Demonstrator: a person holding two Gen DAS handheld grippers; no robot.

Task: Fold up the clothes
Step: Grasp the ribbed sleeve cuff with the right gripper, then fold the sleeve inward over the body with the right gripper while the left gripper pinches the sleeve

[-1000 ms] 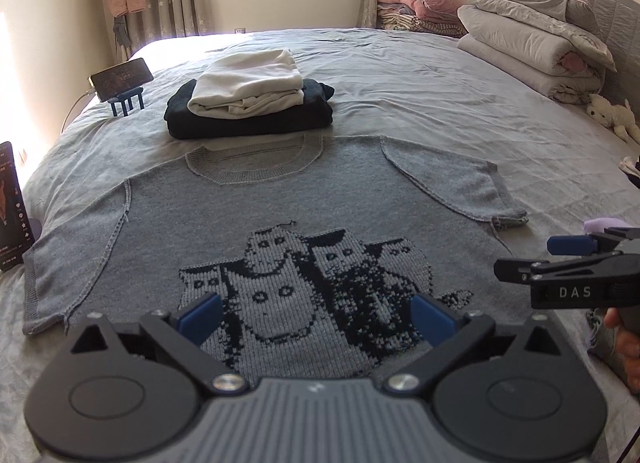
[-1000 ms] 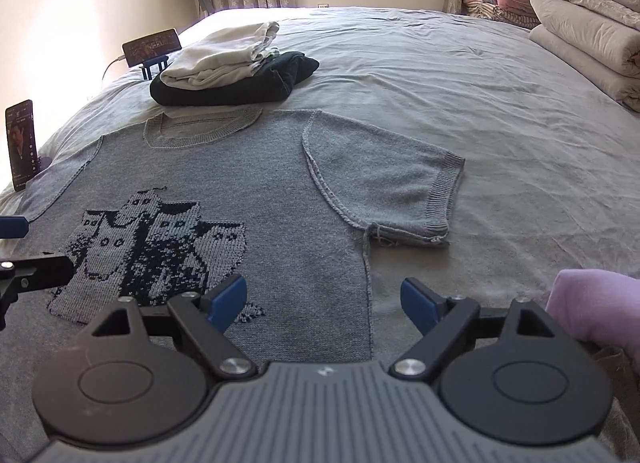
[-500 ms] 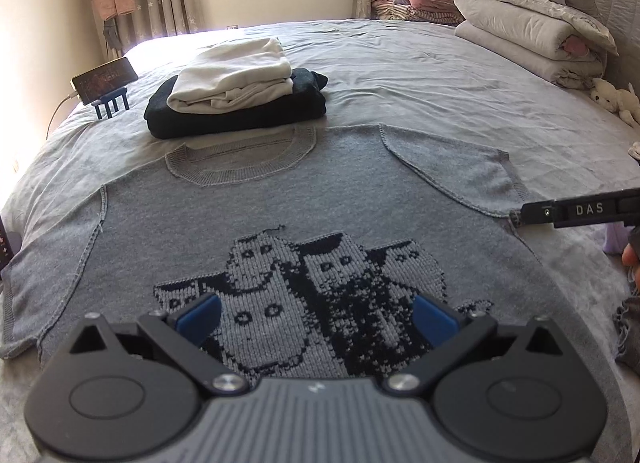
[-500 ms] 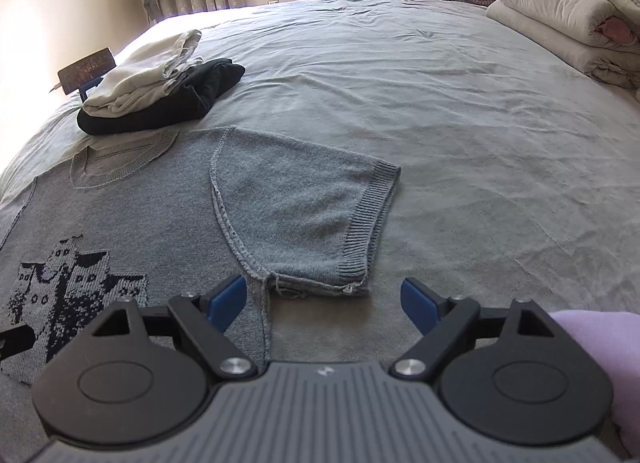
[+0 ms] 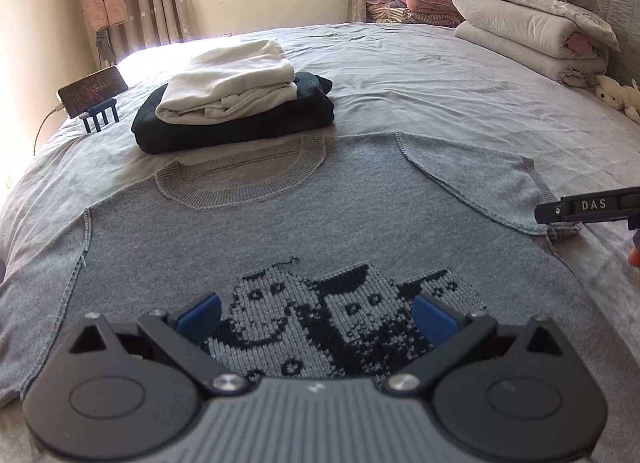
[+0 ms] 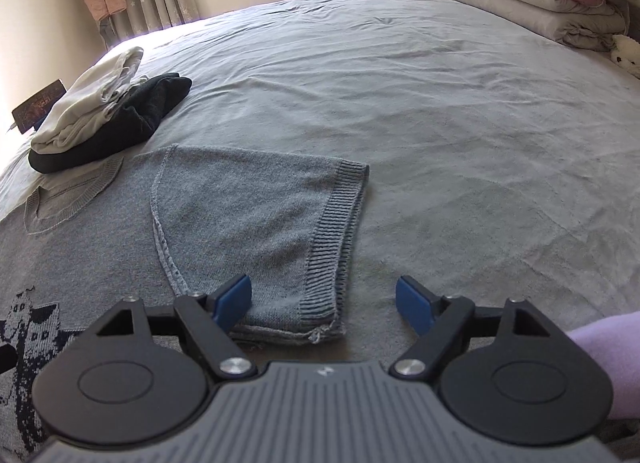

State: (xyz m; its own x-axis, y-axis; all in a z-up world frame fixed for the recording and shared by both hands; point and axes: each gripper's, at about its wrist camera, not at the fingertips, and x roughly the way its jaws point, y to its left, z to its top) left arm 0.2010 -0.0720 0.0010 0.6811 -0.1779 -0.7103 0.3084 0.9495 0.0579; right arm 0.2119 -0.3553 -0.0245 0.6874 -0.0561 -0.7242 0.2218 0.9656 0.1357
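A grey knitted short-sleeved sweater (image 5: 280, 223) with a dark cat pattern lies flat, front up, on the bed. My left gripper (image 5: 316, 317) hovers open over the cat pattern, nothing between its blue pads. My right gripper (image 6: 324, 301) is open just above the near corner of the sweater's right sleeve (image 6: 256, 223), its ribbed cuff between the pads. In the left wrist view the right gripper (image 5: 588, 209) reaches in from the right edge at that sleeve's corner.
A folded stack, white garment (image 5: 228, 83) on dark garment (image 5: 240, 119), sits just beyond the collar. A phone on a blue stand (image 5: 92, 95) is at far left. Folded duvets and pillows (image 5: 532, 31) line the far right. A lilac sleeve (image 6: 604, 359) is at the right.
Both grippers have moved forward over the sweater. The right gripper swung right and lowered to the right sleeve's corner. Both stayed open.
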